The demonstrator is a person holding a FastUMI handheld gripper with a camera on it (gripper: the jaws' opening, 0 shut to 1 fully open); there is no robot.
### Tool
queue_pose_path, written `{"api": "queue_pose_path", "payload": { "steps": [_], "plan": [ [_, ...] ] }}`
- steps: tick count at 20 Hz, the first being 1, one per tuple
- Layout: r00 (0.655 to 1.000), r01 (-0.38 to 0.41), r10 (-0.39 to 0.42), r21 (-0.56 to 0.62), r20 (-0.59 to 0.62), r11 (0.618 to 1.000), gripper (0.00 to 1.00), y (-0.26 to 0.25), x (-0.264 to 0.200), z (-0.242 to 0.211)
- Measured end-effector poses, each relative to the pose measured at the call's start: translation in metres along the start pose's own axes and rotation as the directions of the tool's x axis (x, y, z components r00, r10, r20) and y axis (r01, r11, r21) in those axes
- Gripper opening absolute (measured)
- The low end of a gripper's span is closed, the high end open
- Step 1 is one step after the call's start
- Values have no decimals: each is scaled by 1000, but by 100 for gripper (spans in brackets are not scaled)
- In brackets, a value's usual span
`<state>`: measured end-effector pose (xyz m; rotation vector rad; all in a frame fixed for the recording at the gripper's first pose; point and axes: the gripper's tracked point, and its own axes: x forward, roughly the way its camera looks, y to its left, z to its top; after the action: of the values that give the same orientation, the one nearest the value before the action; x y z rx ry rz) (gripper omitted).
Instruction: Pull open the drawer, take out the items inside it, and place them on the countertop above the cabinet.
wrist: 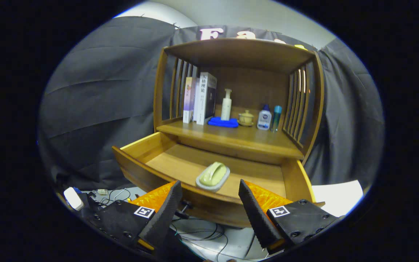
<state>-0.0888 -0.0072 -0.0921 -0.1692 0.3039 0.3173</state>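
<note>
Smooth varnished wood drawer (147, 147), glossy soap dish (212, 177) — matt ribbed gripper (209, 198) fingers spread apart, blue cloth (223, 122)

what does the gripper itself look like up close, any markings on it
The gripper has two wedge-shaped fingers with ribbed inner faces, standing apart and empty. Each sits on a black textured block with screws, bearing a square black-and-white tag.

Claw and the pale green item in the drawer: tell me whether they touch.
Apart. The gripper view shows the open claw short of the pale green item, with the drawer front between them.
</note>
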Motion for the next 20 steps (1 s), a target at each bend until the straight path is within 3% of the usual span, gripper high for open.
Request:
{"api": "queue_pose_path", "payload": {
  "steps": [4,9,15,20],
  "plan": [
    [1000,-25,24,90,12,996,100,-1,24,34],
    [999,30,-30,68,-12,997,100,-22,62,58],
    [991,48,-37,85,-132,995,100,-27,106,39],
    [954,8,13,69,-299,998,100,-14,147,10]
  ]
}}
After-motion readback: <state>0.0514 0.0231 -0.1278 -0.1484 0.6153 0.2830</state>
